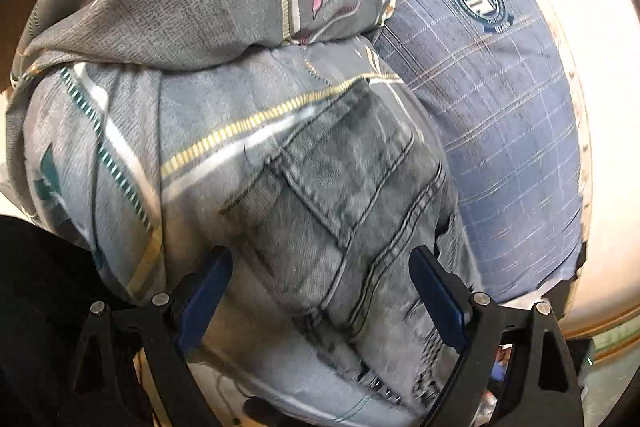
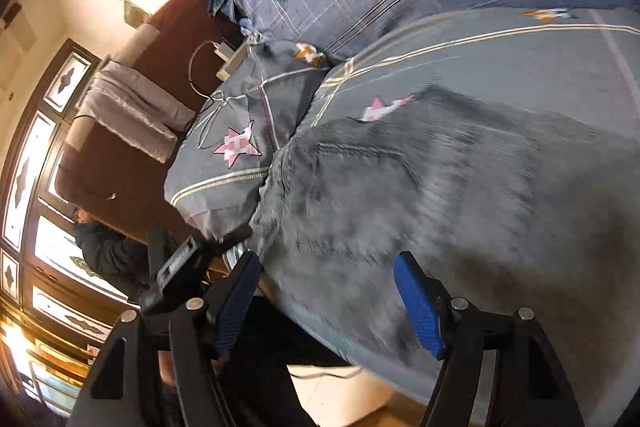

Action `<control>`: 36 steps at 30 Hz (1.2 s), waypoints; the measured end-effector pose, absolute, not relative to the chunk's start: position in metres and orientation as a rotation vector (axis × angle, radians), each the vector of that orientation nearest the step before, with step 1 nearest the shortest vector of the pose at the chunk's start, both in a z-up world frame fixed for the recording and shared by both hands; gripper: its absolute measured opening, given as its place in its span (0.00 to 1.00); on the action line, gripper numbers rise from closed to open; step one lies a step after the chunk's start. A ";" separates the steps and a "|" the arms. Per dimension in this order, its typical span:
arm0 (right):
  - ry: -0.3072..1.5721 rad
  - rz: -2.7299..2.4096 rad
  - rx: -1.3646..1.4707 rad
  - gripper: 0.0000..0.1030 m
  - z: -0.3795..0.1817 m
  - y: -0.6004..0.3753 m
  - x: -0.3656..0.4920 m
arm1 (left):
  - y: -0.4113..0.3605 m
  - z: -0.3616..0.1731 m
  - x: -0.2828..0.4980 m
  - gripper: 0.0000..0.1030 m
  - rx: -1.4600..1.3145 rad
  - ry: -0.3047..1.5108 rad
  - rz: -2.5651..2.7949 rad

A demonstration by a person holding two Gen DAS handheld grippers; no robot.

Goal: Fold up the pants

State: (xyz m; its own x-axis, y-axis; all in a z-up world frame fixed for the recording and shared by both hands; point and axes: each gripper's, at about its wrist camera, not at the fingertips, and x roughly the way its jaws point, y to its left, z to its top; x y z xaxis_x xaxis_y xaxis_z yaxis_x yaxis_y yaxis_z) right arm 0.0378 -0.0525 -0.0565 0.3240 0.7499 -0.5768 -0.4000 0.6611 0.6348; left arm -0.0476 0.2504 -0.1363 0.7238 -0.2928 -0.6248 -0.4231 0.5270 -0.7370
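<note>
The grey jeans (image 1: pixel 340 187) lie spread on the bed's grey quilt (image 1: pixel 152 7), just ahead of both tongs. The left tongs (image 1: pixel 324 291) stand wide apart above the denim. The right tongs (image 2: pixel 328 303) are apart too, nothing clamped.

The left hand-held gripper (image 1: pixel 322 291) points forward and down, its blue pads (image 1: pixel 438 297) spread wide with nothing pinched between them. The right hand-held gripper (image 2: pixel 328 301) tilts down likewise, its jaws parted and clamping nothing, one blue pad (image 2: pixel 418 303) showing clearly.
</note>
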 end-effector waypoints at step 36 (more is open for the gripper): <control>1.172 0.744 0.566 0.71 -0.113 0.007 0.106 | 0.263 -0.146 -0.035 0.77 -1.249 0.810 -0.003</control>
